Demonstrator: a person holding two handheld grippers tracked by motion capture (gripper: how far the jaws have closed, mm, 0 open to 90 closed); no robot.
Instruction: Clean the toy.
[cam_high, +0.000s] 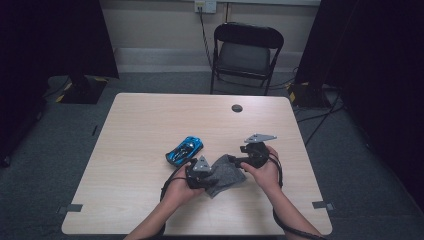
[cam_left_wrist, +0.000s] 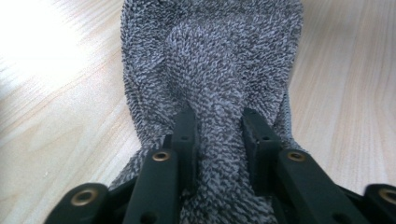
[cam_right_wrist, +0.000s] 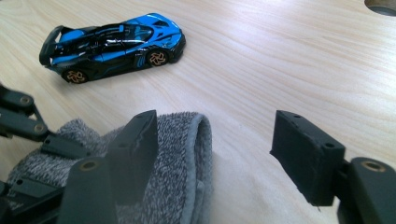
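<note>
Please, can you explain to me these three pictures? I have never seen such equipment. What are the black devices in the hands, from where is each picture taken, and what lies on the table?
A person sits at a wooden table and holds a hand tool with two black jaws in each hand. No robot arm is involved.

The high view comes from a fixed camera above the table. The other two come from small cameras riding on the tools, looking along their jaws.

On the table lie a grey towel cloth and a blue and black toy car. A small dark round fitting sits near the far edge.

The left claw is shut on a bunched fold of the cloth. The right claw is open: one jaw rests beside the cloth's hemmed edge, and it grips nothing. The car stands apart, untouched.
</note>
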